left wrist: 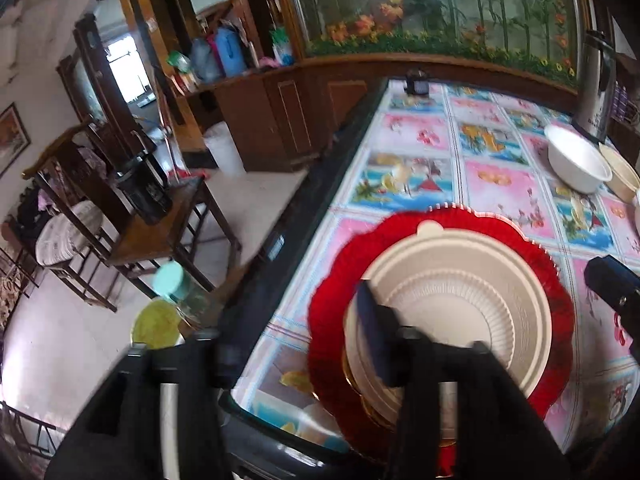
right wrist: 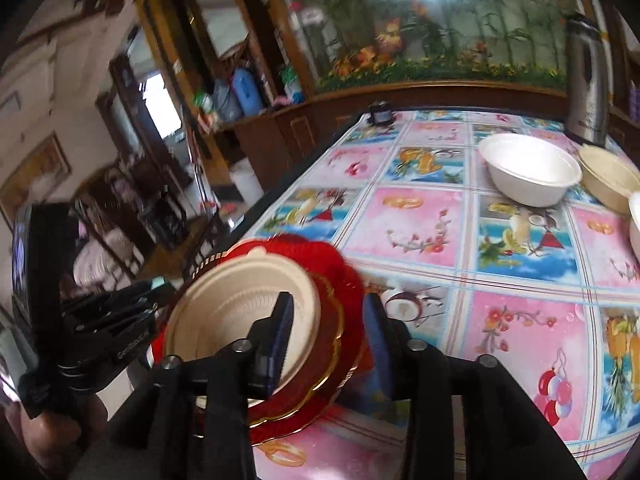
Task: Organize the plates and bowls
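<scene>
Cream plate (right wrist: pixel 240 296) stacked on red plates (right wrist: pixel 340 280) between parted right gripper (right wrist: pixel 328 320) jaws, left gripper (left wrist: pixel 288 344) likewise apart; white bowl (right wrist: pixel 528 172) and cream bowl (right wrist: pixel 608 180) ahead unstacked.

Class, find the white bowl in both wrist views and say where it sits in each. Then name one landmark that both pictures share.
Left wrist: the white bowl is far right, above the middle, on the table, beside a beige bowl.
Right wrist: the white bowl is upper right, left of the beige bowl.
Shared landmark: the red plate with a beige dish on it.
</scene>
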`<state>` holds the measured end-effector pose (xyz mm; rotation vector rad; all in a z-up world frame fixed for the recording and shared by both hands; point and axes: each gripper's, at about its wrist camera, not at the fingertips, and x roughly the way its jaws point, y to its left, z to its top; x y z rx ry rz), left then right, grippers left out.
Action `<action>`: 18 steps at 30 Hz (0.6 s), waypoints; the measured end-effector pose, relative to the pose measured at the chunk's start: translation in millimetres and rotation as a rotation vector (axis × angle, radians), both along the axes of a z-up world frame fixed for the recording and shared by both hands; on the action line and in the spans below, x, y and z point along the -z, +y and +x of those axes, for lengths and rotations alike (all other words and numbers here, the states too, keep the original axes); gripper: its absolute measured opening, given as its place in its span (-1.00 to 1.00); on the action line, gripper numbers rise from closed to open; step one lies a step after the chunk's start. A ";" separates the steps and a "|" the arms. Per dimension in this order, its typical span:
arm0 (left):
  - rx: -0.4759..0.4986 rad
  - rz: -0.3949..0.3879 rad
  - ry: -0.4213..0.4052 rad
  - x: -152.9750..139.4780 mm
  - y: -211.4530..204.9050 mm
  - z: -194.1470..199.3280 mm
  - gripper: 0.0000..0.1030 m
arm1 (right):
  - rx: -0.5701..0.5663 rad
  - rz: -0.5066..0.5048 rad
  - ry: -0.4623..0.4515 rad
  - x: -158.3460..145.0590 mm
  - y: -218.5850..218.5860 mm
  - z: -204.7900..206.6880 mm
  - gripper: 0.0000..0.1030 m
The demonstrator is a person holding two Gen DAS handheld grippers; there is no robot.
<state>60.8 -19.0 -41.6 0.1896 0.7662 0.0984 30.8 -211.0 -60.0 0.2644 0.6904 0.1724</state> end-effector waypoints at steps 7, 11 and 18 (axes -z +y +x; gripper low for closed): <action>0.004 0.010 -0.069 -18.5 -3.4 -11.4 0.12 | 0.088 0.067 -0.011 3.2 -42.8 -5.0 -0.13; 0.016 0.015 -0.084 -23.6 -10.3 -17.0 0.12 | 0.116 0.086 -0.015 2.3 -57.9 -9.6 -0.12; 0.032 0.029 -0.109 -32.4 -25.2 -25.2 0.12 | 0.123 0.106 -0.022 1.3 -66.7 -17.1 -0.10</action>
